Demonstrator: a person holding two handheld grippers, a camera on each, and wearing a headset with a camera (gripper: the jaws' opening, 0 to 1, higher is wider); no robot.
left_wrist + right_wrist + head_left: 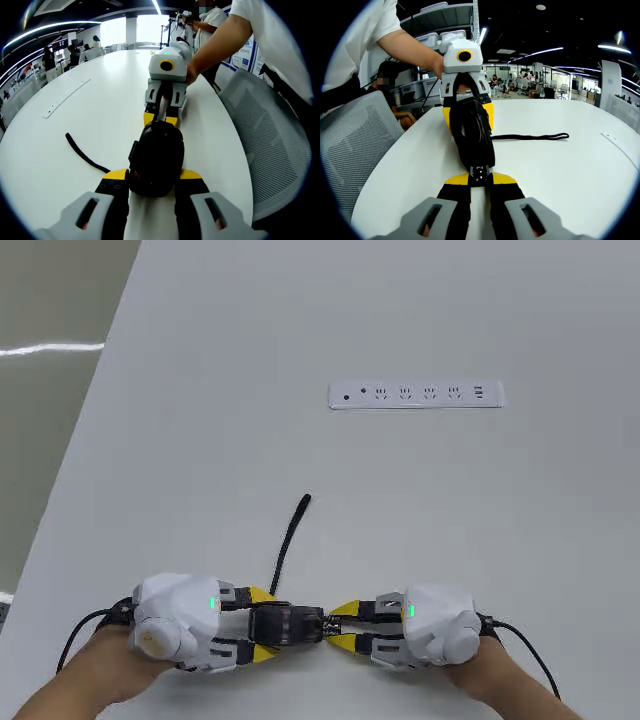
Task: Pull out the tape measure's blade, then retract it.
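Near front edge of white flat table (400,500): black plastic tape measure (287,625), clamped between left gripper (264,623) and right gripper (343,625). Behind it, black cord strap (290,540). Farther back, rightward, white plastic power strip (416,394).

The head view looks steeply down on the counter (300,360), with the left tool (264,624) and right tool (343,626) at the frame's bottom. The gripper views sit low over the counter, facing each other, both very near the shared tape measure (156,155).

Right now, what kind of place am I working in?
Probably an open-plan office or lab: a large white table with a power strip, a mesh office chair beside it, and people at desks beyond.
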